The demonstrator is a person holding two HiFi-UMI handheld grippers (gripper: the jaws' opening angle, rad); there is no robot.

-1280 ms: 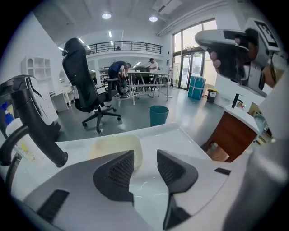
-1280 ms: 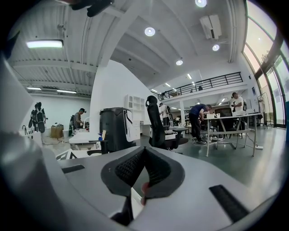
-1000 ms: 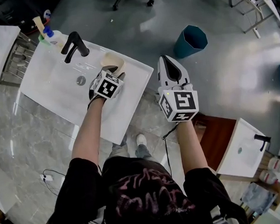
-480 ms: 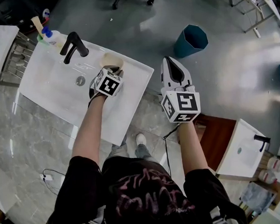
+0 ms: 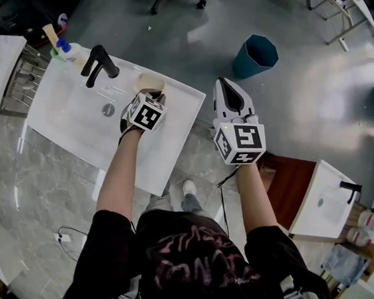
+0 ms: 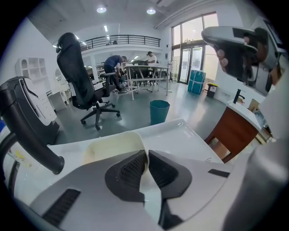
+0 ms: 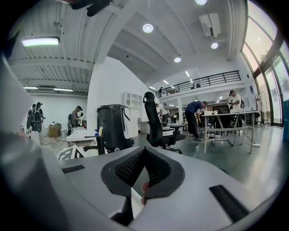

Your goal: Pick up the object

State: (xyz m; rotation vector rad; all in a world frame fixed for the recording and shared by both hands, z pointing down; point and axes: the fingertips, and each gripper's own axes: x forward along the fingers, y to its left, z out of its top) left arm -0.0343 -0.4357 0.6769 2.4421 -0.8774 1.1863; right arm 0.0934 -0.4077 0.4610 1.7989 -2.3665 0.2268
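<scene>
A cream cup (image 5: 147,84) stands on the white sink counter (image 5: 173,140), right of the black faucet (image 5: 99,61). My left gripper (image 5: 151,96) reaches down onto its near rim. In the left gripper view the cup's (image 6: 113,146) thin wall runs between the dark pads (image 6: 128,169), and the left gripper (image 6: 146,159) is closing, with the pads pressing on that wall. My right gripper (image 5: 225,82) hangs over the floor to the right of the counter, away from the cup. Its jaws in the right gripper view (image 7: 143,155) meet with nothing between them.
A drain (image 5: 108,109) lies in the basin, and a soap bottle (image 5: 68,50) stands at the counter's far left corner. A teal bin (image 5: 255,54) is on the floor beyond, with an office chair (image 6: 83,85) behind. A second small sink (image 5: 321,199) stands at right.
The left gripper has edged onto the cup's rim and its jaws have come together on it. The right gripper has shifted only slightly.
</scene>
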